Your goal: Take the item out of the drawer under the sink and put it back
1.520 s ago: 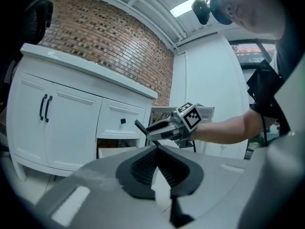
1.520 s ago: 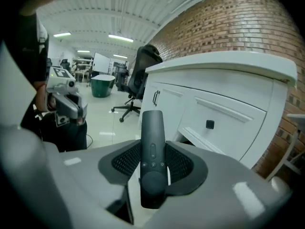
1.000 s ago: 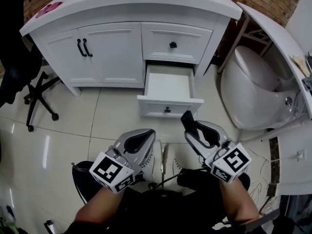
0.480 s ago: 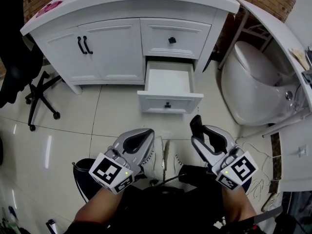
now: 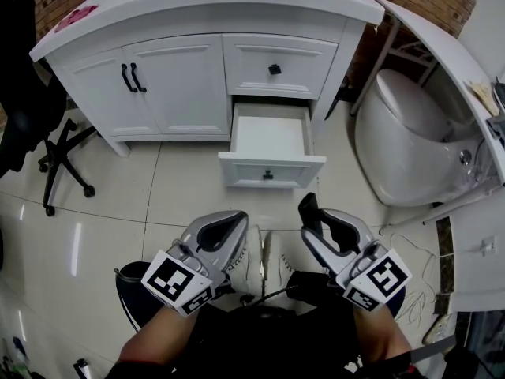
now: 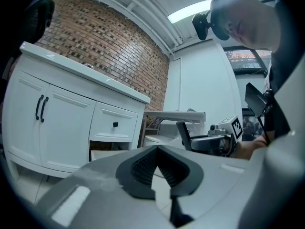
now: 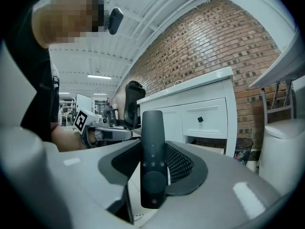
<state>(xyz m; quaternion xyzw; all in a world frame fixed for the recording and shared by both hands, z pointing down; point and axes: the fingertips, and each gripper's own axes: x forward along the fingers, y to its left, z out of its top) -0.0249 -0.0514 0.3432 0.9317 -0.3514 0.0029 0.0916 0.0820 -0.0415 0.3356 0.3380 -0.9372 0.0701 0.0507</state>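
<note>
"Where's the remote control [image 7: 152, 147]?"

"Between the pads of the right gripper [image 5: 323, 229], lower right of the head view; it's clamped by its long sides and stands upright, buttons facing the gripper's own camera; it's well apart from the drawer."

"Which drawer?"

"The lower drawer [image 5: 271, 172] of the white vanity [image 5: 173, 77], pulled out at the middle of the frame, just above the grippers; the upper drawer [image 5: 276, 65] over it is closed."

"And the left gripper [image 5: 225, 229]?"

"Lower left, beside the other; its jaws are drawn together, pads meeting at the tips; a black office chair [image 5: 31, 109] stands at the left edge."
</note>
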